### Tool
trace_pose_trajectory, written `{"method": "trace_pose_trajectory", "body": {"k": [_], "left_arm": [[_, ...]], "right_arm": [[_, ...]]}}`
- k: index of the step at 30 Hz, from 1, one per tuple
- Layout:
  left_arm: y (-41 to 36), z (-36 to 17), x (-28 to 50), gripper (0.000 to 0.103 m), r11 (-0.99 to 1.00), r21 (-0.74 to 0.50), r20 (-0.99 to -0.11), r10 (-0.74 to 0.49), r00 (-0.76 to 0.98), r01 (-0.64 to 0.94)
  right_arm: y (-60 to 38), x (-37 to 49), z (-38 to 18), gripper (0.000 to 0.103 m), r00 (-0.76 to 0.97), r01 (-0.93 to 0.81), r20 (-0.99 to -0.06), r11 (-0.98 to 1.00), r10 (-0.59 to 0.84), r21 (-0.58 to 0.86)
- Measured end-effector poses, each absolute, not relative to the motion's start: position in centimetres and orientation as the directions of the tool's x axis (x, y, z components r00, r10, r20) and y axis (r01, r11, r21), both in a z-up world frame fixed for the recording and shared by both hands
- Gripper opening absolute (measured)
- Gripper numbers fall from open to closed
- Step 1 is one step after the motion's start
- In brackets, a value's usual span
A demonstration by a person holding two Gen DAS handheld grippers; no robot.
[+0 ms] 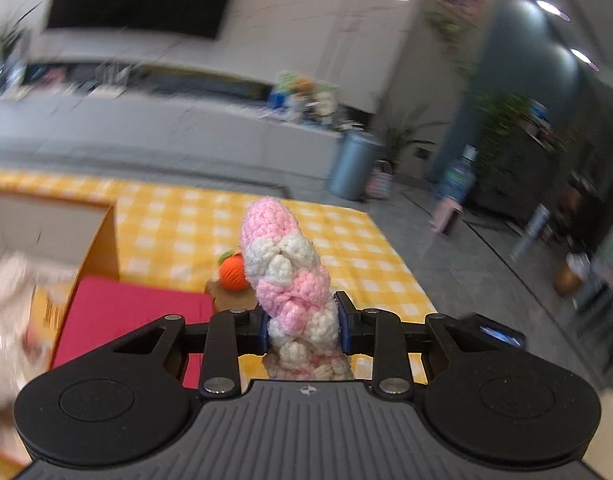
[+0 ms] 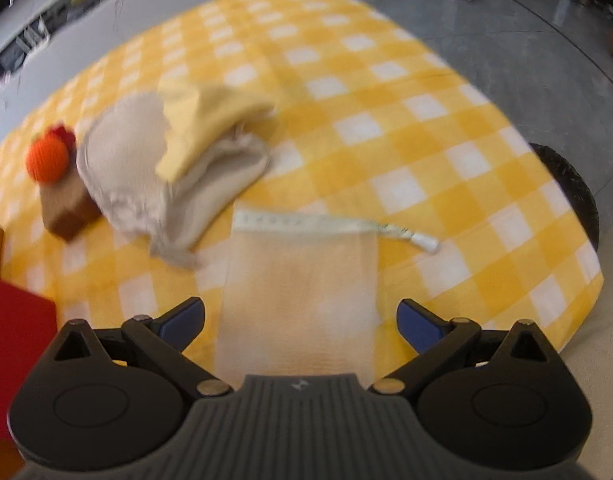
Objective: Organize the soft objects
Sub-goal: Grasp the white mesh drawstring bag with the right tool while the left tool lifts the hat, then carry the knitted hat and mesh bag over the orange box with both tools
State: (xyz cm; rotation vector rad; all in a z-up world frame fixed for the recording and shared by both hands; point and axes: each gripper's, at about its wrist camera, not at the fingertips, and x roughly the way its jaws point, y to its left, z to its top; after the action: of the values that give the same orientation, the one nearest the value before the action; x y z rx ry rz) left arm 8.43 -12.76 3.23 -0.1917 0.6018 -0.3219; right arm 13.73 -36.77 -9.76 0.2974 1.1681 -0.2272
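Yellow-checked cloth (image 2: 386,128) covered the table. Left tongs (image 1: 302,326) pinched a pink-and-white crocheted twist (image 1: 284,264) upright above it — an open box (image 1: 102,240) stood leftward. Right tongs (image 2: 300,320) hung spread over a sheer drawstring pouch (image 2: 302,292), contents unclear.

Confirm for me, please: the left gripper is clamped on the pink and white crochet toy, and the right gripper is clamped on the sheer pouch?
Not quite: the right gripper is open above the sheer pouch, as the right wrist view shows. The left gripper does clamp the crochet toy.

Pink-and-white crochet braid (image 1: 290,276), orange crochet ball (image 1: 233,273), yellow-and-white checked tablecloth (image 2: 386,128), red cushion (image 1: 126,320)
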Motion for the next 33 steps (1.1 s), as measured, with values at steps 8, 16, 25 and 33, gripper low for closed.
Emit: {"method": "trace_pose_trajectory", "body": {"k": [8,16,25,33], "left_arm": [[-12.1,3.7,7.8,0.034,0.904,-0.202,-0.554,-0.422,0.718,0.376],[-11.0,3.9,7.7,0.034,0.840,-0.239,-0.600,-0.522,0.606,0.487],[-11.0,3.4,7.4,0.034,0.814,-0.224,-0.624,-0.542,0.562,0.536],[-10.4,3.6,6.9,0.034,0.815,-0.202,-0.634,-0.532,0.562,0.543]], "right_arm": [[-35.9,13.9,-9.9,0.098,0.362,0.293,-0.930,0.954,-0.055,0.058],[-34.4,13.7,-9.6,0.086,0.368,0.213,-0.925,0.977,-0.098,-0.019],[-32.8,12.8,-8.6,0.042,0.416,0.126,-0.907,0.992,-0.071,-0.020],[-33.7,12.7,-8.5,0.013,0.434,0.125,-0.900,0.988,0.028,0.091]]}}
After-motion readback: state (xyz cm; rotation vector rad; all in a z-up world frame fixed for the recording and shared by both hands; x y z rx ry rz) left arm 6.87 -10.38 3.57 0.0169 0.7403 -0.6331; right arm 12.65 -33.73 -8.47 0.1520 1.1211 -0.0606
